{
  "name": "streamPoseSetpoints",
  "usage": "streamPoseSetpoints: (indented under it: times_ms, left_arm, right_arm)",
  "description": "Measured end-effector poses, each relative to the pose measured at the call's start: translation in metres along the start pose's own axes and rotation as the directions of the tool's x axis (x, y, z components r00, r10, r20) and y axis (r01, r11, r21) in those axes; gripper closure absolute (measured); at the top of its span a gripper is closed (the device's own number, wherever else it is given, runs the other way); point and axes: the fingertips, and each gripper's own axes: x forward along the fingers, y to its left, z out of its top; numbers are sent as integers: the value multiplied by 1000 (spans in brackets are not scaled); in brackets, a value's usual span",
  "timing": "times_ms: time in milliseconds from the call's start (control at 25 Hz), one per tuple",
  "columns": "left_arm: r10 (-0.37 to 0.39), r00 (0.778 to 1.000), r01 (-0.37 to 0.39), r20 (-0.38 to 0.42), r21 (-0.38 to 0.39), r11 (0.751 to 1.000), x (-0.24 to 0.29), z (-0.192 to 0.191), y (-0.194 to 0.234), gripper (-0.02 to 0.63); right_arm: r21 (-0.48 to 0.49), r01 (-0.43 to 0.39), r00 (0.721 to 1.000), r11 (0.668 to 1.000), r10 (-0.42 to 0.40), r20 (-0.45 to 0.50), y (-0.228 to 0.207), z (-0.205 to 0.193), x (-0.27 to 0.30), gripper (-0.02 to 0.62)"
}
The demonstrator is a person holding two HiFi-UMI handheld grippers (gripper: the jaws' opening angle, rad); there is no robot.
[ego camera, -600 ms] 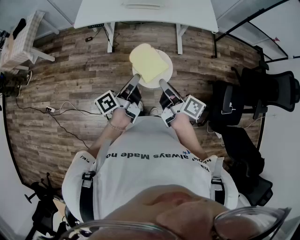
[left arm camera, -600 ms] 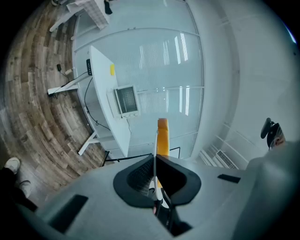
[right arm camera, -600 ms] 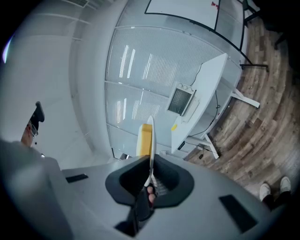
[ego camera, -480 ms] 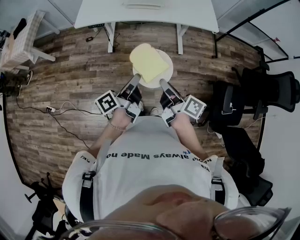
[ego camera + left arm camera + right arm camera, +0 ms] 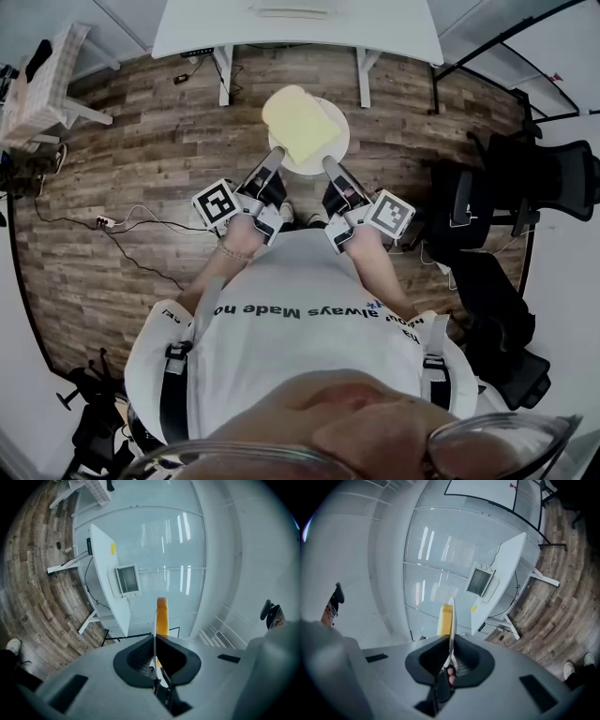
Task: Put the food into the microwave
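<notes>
A slice of yellow bread [image 5: 298, 122] lies on a white plate [image 5: 328, 153] held in the air over the wooden floor. My left gripper [image 5: 277, 153] is shut on the plate's left rim and my right gripper [image 5: 328, 164] is shut on its right rim. In the left gripper view the plate [image 5: 155, 620] shows edge-on between the jaws of the left gripper [image 5: 154, 639], with the bread [image 5: 161, 613] beside it. The right gripper view shows the right gripper [image 5: 450, 646], the plate [image 5: 452, 618] and the bread [image 5: 445, 616] the same way. The microwave [image 5: 126, 580] [image 5: 480, 581] stands on a white table ahead.
The white table [image 5: 295, 33] stands straight ahead on white legs. Black office chairs [image 5: 525, 183] crowd the right side. A cable and power strip [image 5: 103, 221] lie on the floor at the left. A small checked table [image 5: 37, 80] stands at the far left.
The plate with the bread, both grippers and the table have shifted slightly right in the head view. Both grippers keep their hold.
</notes>
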Motion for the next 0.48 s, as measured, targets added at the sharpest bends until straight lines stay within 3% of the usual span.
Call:
streamPoseSetpoints:
  times_ms: [480]
  left_arm:
    - [4, 1000, -4, 2, -12, 1000, 2, 28, 8, 588]
  right_arm:
    - [37, 3, 1000, 999, -4, 7, -3, 0, 29, 572]
